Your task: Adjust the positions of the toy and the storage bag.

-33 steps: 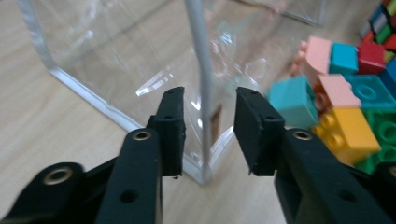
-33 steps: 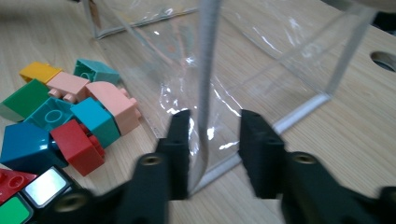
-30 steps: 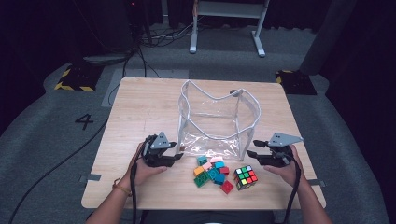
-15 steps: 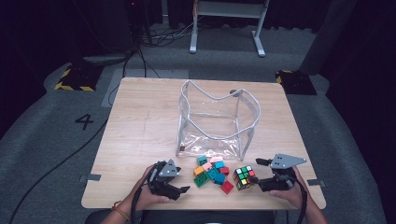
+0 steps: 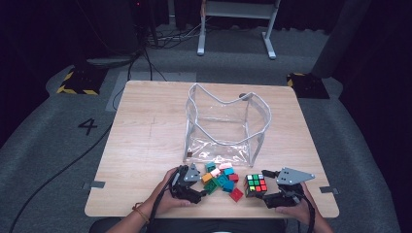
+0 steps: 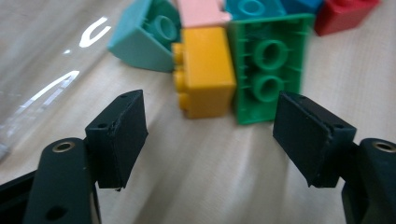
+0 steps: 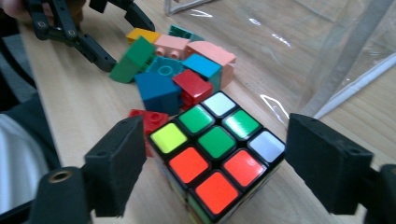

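Left claw (image 6: 210, 135) wide, jaws just opened, nothing between; yellow brick (image 6: 205, 77) just ahead, frame centre. Right claw (image 7: 212, 163) wide, just opening, straddling puzzle cube (image 7: 217, 154), pads apart from it. Clear bag (image 5: 226, 124) mid-bench, looks empty. Judgement: packing barely begun; bricks, cube all left.

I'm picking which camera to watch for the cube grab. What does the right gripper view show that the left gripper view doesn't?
Right gripper view alone: the puzzle cube between the open pads of the right gripper, untouched; the clear bag; blue and red bricks up close; the left gripper farther off.
Left gripper view alone: the stud sockets of the green brick, and the yellow brick ahead of that gripper's open pads.
Both: the brick pile on the wooden table, and open jaws that have just been opening.
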A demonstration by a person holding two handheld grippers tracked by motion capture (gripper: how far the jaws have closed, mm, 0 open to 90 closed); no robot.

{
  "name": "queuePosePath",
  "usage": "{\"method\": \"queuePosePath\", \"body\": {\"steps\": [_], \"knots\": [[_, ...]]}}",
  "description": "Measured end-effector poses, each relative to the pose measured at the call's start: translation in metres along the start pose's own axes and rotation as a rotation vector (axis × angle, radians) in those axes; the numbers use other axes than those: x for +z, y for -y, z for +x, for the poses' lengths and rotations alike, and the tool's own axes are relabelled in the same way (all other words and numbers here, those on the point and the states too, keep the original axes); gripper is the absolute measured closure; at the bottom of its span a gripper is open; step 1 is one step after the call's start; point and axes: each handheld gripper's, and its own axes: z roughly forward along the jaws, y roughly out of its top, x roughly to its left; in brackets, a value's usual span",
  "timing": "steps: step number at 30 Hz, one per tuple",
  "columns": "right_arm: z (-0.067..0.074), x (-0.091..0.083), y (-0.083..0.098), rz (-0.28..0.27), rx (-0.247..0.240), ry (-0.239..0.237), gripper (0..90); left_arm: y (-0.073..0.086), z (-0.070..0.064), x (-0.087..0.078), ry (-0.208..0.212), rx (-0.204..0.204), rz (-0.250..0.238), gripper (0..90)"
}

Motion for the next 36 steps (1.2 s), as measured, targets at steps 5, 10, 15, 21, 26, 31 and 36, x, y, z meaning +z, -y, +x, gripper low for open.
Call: {"method": "queuePosePath", "body": {"steps": [5, 10, 15, 21, 26, 31, 36], "knots": [[-0.005, 0.013, 0.006, 0.037, -0.006, -0.02, 17.3, -0.009, 0.009, 0.009, -0.017, -0.004, 0.003, 19.9], [-0.01, 0.029, 0.009, 0.06, -0.026, -0.041, 17.7, -0.014, 0.012, 0.012, -0.012, -0.001, 0.02, 17.5], [-0.015, 0.039, 0.014, 0.071, -0.039, -0.058, 32.2, -0.006, 0.015, 0.008, 0.01, 0.001, -0.013, 16.8], [-0.023, 0.033, 0.019, 0.081, -0.018, -0.042, 33.1, 0.011, 0.025, -0.009, 0.006, 0.01, -0.011, 15.6], [-0.036, 0.026, 0.024, 0.079, 0.015, 0.003, 33.1, 0.027, 0.041, -0.026, -0.016, 0.022, 0.008, 15.0], [-0.052, 0.019, 0.03, 0.072, 0.067, 0.064, 33.1, 0.045, 0.054, -0.045, -0.053, -0.01, 0.007, 15.0], [-0.061, 0.018, 0.032, 0.059, 0.092, 0.102, 33.1, 0.059, 0.061, -0.058, -0.103, -0.073, 0.001, 14.6]]}}
